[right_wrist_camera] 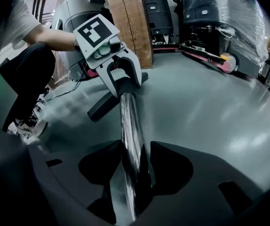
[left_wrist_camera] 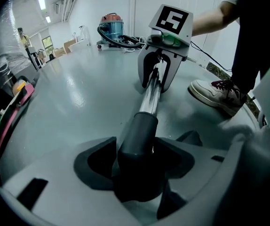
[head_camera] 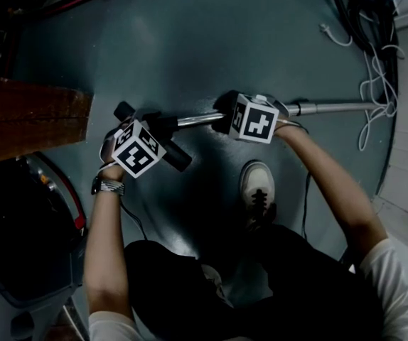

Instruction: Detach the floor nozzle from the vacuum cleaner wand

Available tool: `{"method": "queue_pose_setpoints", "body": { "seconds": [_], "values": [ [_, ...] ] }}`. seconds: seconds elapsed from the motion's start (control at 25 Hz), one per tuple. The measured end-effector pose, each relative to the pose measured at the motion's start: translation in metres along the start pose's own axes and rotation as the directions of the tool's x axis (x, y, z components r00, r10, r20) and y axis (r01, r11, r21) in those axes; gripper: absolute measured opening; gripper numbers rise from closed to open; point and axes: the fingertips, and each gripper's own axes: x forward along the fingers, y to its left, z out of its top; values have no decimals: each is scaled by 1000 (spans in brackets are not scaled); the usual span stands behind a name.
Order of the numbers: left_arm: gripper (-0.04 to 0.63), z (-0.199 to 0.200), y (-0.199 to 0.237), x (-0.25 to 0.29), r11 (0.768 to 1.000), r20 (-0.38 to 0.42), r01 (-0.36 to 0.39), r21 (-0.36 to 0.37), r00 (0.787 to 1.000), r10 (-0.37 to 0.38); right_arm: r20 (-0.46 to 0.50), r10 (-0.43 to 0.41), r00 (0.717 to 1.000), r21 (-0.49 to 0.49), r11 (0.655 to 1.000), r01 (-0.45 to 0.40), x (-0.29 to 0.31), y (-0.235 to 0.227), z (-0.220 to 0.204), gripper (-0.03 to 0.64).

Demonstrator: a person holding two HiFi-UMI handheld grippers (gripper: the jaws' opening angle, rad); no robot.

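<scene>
Wand (right_wrist_camera: 129, 126) of bright chrome, round and slick, lies flat along the smooth grey-green floor (head_camera: 190, 41) and runs straight up between the jaws of my right gripper (right_wrist_camera: 132, 173). Those jaws stand a little apart, astride the tube, not clamped on it. At its far end the tube enters a matte black plastic collar (left_wrist_camera: 139, 131), thicker and slightly tapered. My left gripper (left_wrist_camera: 137, 164) straddles that collar with jaws spread wide, close on either side. Under and just past it lies the floor nozzle (head_camera: 178, 156), a dark bar set crosswise on the floor.
</scene>
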Motion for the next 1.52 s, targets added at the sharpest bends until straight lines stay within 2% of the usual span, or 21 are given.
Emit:
{"method": "queue_pose_setpoints", "body": {
  "seconds": [0.2,0.56,1.0,1.36,1.52],
  "values": [
    [231,5,-3,14,1000,-26,-6,27,1000,7,-5,25,1000,-10,1000,-25,9,3,-6,191],
    [211,3,-6,13,999,-55,30,43,998,-27,3,28,1000,-45,999,-28,6,7,-4,170],
    [206,11,-7,-3,999,19,39,1,999,-39,61,-12,998,-71,997,17,-12,8,7,169],
    [206,18,-3,-21,1000,82,-9,22,997,7,102,-33,994,-88,995,42,-24,7,22,170],
    [206,16,0,-26,990,48,-83,112,996,78,101,-43,994,-90,995,52,-24,8,23,170]
  ]
}}
